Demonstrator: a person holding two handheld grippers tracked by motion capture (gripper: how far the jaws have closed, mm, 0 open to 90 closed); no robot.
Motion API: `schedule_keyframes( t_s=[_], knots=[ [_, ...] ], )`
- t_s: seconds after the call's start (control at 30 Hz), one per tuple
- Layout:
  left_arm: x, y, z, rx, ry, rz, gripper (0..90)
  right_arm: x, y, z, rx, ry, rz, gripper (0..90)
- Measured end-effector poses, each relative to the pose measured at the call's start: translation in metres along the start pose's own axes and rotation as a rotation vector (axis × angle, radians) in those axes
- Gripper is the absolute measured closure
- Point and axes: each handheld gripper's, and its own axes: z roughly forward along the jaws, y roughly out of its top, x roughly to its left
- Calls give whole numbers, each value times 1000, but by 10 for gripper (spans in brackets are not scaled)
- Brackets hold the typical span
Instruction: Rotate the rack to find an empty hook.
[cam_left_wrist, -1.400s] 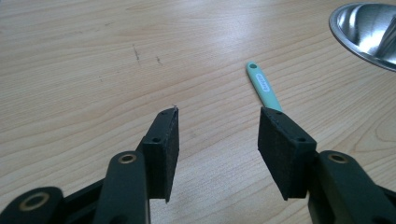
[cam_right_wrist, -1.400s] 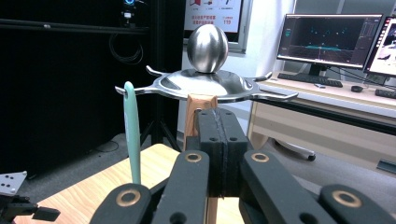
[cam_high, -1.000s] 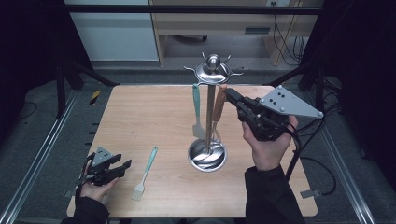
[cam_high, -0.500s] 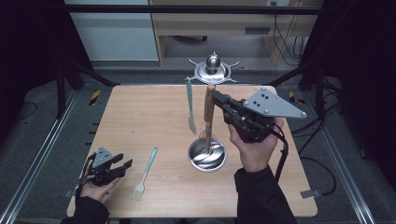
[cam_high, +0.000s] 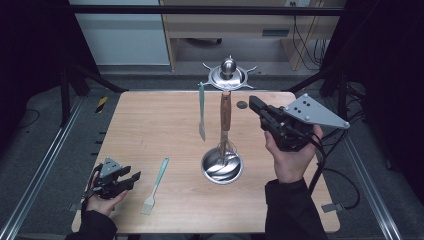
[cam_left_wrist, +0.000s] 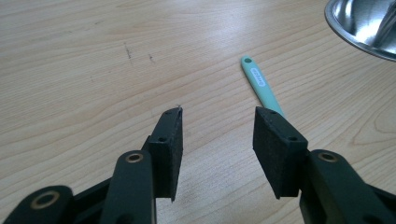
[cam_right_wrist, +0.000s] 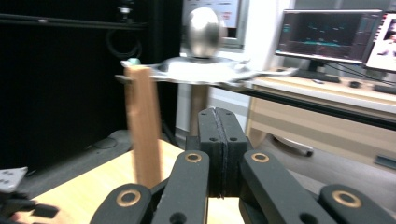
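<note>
A metal utensil stand (cam_high: 227, 75) rises from a round steel base (cam_high: 222, 166) at mid-table. From its top disc hang a teal spatula (cam_high: 201, 110) and a wooden-handled whisk (cam_high: 225, 117). My right gripper (cam_high: 254, 103) hovers just right of the whisk's handle, shut with nothing between its pads. In the right gripper view its shut jaws (cam_right_wrist: 223, 121) sit beside the blurred wooden handle (cam_right_wrist: 142, 126), under the disc (cam_right_wrist: 201, 70). A teal brush (cam_high: 156, 182) lies flat at the front left. My left gripper (cam_high: 134, 180) rests open beside it, with the brush handle (cam_left_wrist: 259, 84) just ahead of the right jaw.
The steel base's rim (cam_left_wrist: 364, 23) shows at the left gripper view's top right. A small dark disc (cam_high: 242, 104) sits on the table near the stand. Metal rails run along both table sides; a desk and monitors (cam_right_wrist: 327, 35) stand behind.
My right gripper swung left up to the wooden handle, then drew back right. The whisk, tilted a second ago, now hangs nearly upright. The left hand and brush have not moved.
</note>
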Motion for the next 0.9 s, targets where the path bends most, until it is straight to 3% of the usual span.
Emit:
schedule_keyframes(
  t_s=[0.1,0.3,0.57,0.9],
  knots=[
    [0,0,0,5,3,-6,515,-9,0,-1,0,-35,11,900],
    [1,0,1,16,4,-10,497,-17,5,3,-7,-58,15,900],
    [1,0,1,17,4,-15,491,-15,12,6,-21,-50,7,900],
    [1,0,1,25,9,-20,462,-8,13,5,-29,1,-1,900]
  ],
)
